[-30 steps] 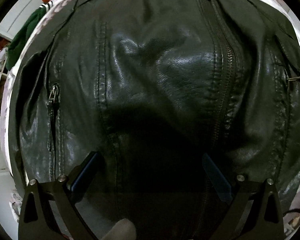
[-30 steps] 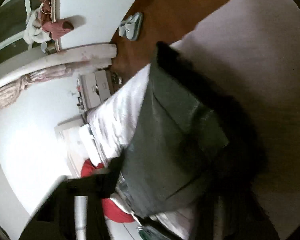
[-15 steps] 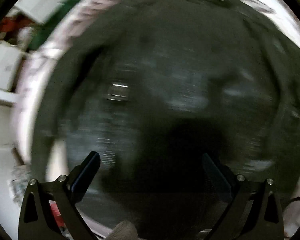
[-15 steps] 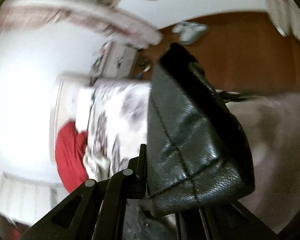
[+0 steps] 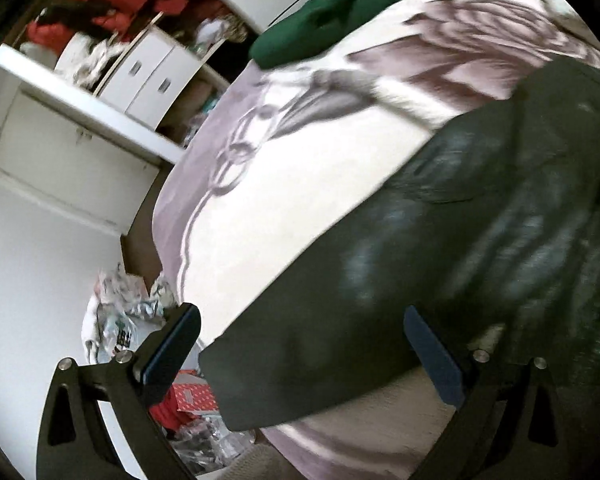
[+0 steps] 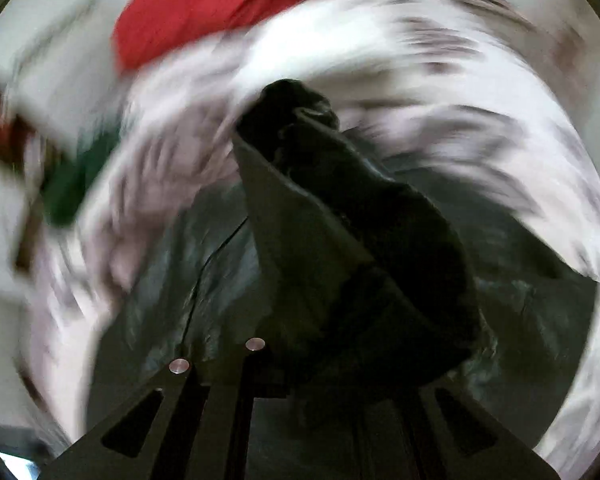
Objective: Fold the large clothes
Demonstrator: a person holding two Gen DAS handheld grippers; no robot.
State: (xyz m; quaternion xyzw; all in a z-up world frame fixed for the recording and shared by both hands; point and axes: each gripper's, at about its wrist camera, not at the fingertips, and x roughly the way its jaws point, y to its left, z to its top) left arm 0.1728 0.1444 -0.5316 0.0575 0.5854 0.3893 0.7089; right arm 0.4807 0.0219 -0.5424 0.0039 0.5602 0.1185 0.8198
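Garment: black leather jacket lies spread on the patterned bedspread, filling the right and near part of the left wrist view; laid flat, presumably so its parts can be turned in over the body.
Sleeve end: a straight dark strip of the jacket reaches toward the near left, ending between the left gripper's two fingers.
Left gripper: jaws wide apart, nothing pinched; the blue pads flank the strip without touching it. Likely lined up to take that end.
Right gripper: jaws fully closed, clamping a bunched fold of the jacket that stands up in front of the camera above the flat leather below. Held raised, by my reading, to carry that portion over the body for a fold.
Blur: right wrist view heavily smeared; seam detail unreadable.
Surroundings: green garment at far edge of bed, red cloth beyond, both well apart from the jacket. White drawers far left.
Stage: fold under way, jacket not yet compact.
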